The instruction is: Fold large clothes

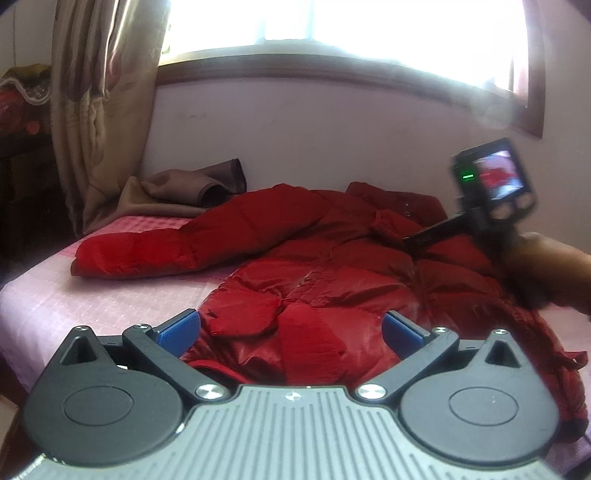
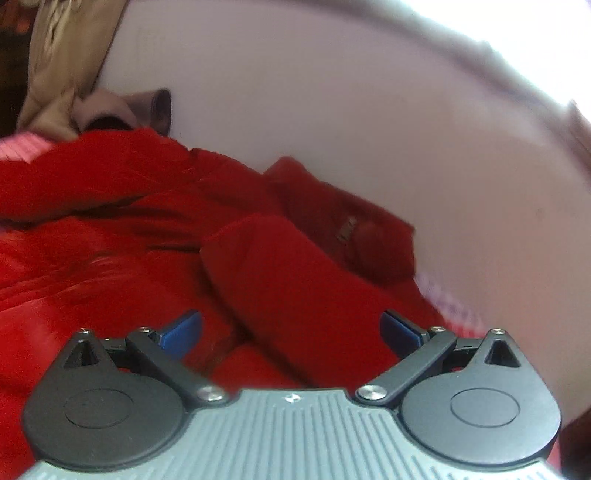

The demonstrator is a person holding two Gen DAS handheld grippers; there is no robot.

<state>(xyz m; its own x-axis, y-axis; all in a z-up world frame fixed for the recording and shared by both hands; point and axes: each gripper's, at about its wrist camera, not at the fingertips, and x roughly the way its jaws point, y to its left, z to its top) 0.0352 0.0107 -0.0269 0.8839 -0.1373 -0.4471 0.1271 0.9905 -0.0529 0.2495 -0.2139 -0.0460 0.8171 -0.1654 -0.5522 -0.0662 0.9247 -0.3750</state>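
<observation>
Coat [image 1: 332, 266], red and quilted, lies spread over the bed [image 1: 55, 295]; folding looks barely begun.

Left claw [image 1: 291, 328]: spread wide, blue pads apart, nothing between them. I have it hovering over the near hem of the coat, not touching cloth as far as I can tell.

Right claw [image 2: 291, 328]: also spread, pads apart and empty. The right wrist view is motion-blurred. It points at a sleeve [image 2: 280, 280] lying across the coat body, near the wall side. In the left wrist view the right unit's screen and handle show above the coat's far right part, held in the right hand [image 1: 546, 273].

Outward from the claws: the other sleeve [image 1: 155, 251] stretches flat to the left across the pink bedsheet, unfolded. The collar end lies toward the wall [image 1: 332, 140]. A brown garment [image 1: 192, 188] sits crumpled in the far corner by the curtain [image 1: 99, 110], apart from the coat. Window [image 1: 332, 26] is blown out by daylight.

Progress, my judgement: one sleeve may already be laid inward, though it could simply have fallen that way. Left to do: bring in the left sleeve, fold the body over, square it up. Puffy fill will likely spring back, so folds may need pressing.
</observation>
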